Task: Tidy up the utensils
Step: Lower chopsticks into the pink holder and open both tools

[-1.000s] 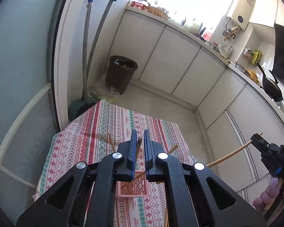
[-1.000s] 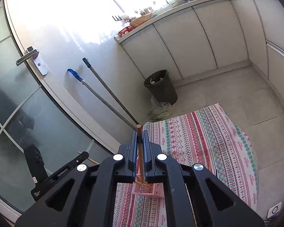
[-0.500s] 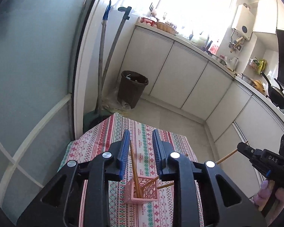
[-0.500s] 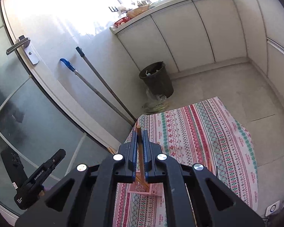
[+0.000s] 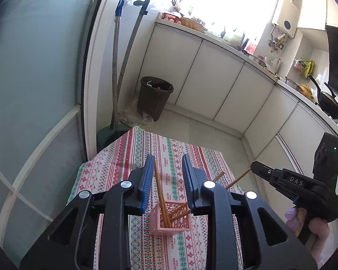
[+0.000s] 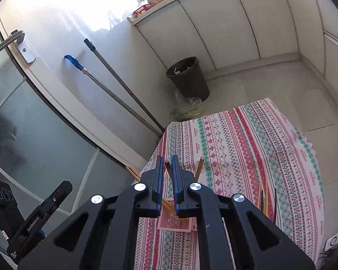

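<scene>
Dropping chopstick (image 6: pixel 168 168) into pink basket (image 5: pixel 170 221) near tabletop front edge: right gripper (image 6: pixel 166 168) jaws clamp it; lower tip inside rim before releasing. Left gripper (image 5: pixel 167 175) jaws open, empty.

A home kitchen: white cabinets (image 5: pixel 214 78), wok (image 5: pixel 329 104), bin (image 6: pixel 188 78)

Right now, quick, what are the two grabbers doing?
Left gripper: open, holding nothing; a chopstick stands in the pink basket.
Right gripper: closed on a brown chopstick.
</scene>
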`<state>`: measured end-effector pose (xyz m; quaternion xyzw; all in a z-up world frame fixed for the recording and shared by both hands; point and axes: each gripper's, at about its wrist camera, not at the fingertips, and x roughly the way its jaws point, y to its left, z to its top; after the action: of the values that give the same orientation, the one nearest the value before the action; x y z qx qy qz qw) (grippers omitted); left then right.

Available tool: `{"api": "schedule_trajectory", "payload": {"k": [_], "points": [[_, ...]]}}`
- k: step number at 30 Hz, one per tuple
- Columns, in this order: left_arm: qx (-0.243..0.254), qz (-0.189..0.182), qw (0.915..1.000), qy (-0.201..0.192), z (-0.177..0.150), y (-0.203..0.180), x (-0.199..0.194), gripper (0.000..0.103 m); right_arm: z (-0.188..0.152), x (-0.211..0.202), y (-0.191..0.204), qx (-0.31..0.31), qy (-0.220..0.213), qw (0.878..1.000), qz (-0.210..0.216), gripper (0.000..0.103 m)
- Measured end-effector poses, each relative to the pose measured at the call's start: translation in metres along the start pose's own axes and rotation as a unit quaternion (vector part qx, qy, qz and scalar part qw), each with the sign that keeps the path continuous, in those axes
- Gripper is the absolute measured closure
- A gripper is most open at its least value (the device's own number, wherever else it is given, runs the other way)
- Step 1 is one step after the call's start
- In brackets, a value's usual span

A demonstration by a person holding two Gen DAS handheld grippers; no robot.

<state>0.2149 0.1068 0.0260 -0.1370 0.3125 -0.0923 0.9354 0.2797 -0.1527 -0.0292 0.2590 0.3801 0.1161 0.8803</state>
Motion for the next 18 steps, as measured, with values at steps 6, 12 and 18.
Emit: {"api": "schedule_trajectory", "payload": {"k": [6, 12, 18], "points": [[0.015, -0.003, 0.9999, 0.001, -0.003, -0.007, -0.001, 0.075, -0.005, -0.01, 0.011, -0.029, -0.014, 0.999, -0.015, 0.092], [0.045, 0.015, 0.9988, 0.012, -0.015, -0.02, 0.006, 0.064, -0.021, -0.017, 0.025, -0.083, -0.025, 0.995, -0.053, 0.088], [0.065, 0.029, 0.9971, 0.028, -0.031, -0.031, 0.017, 0.05, -0.041, -0.02, 0.026, -0.126, -0.029, 0.986, -0.102, 0.08]]}}
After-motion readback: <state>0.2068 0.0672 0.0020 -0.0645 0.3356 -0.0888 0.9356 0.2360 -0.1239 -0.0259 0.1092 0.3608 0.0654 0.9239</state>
